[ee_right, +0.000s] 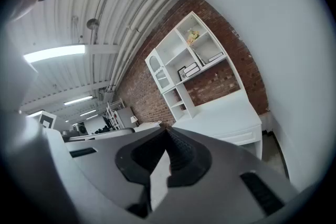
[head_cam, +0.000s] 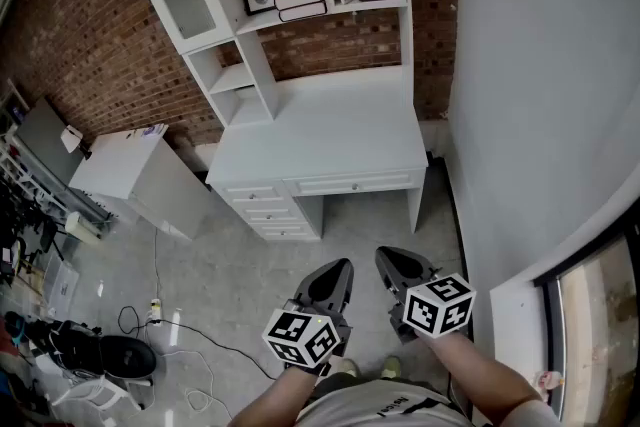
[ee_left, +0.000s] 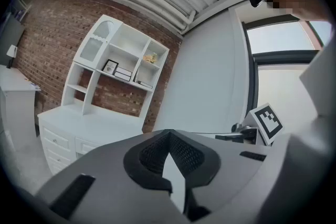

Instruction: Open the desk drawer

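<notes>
Left gripper (head_cam: 336, 273): fingers closed tip to tip, nothing between them; well short of the counter (head_cam: 330, 130).
Right gripper (head_cam: 393, 262): fingers closed, empty; just beside the left gripper.
Desk drawer (head_cam: 352, 183): shut, under the counter's front edge, right of the small drawer stack (head_cam: 268, 211).

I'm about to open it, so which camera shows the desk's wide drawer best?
The head view: the wide drawer shows whole and shut. The right gripper view shows its front small and slanted; the left gripper view shows only one end, the rest behind the left tool.
</notes>
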The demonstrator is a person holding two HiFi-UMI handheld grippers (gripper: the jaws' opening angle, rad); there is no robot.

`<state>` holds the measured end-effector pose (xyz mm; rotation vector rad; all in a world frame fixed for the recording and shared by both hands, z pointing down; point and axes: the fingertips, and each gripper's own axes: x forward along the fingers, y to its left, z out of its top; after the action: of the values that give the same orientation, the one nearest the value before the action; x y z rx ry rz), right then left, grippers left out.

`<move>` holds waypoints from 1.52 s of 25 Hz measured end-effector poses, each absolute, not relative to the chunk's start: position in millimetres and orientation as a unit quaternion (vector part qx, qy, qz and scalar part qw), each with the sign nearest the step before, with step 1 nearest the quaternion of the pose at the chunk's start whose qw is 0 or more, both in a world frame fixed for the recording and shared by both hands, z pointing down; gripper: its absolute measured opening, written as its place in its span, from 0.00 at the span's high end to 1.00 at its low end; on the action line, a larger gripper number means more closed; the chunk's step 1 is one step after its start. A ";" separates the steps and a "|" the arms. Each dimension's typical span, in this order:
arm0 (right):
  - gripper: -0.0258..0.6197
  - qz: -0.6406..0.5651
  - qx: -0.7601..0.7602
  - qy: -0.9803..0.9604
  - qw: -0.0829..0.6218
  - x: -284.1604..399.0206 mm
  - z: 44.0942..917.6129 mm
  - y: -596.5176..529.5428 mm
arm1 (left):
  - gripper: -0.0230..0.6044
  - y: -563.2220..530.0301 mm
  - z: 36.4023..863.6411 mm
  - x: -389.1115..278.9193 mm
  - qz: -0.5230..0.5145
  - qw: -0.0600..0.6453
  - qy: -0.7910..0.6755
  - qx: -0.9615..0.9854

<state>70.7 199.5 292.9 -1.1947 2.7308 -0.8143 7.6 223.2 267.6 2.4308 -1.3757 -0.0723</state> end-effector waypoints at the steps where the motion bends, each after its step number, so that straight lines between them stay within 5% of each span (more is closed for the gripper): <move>1: 0.93 -0.264 -0.386 0.883 0.025 73.0 292.6 197.8 | 0.94 222.1 267.1 9.8 -0.026 0.173 -0.486 0.856; 18: 0.93 -0.321 -0.366 0.872 0.050 73.2 321.1 148.6 | 0.94 170.1 289.1 2.4 -0.025 0.178 -0.502 0.846; 38: 0.93 -0.412 -0.415 0.810 0.035 -11.7 436.4 -52.3 | 0.94 -44.0 383.6 -81.0 0.002 0.204 -0.457 0.866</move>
<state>-11.7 -52.3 436.4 -1.2749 2.4911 -1.2670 -81.0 -44.0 383.6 2.4160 -1.2745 0.0069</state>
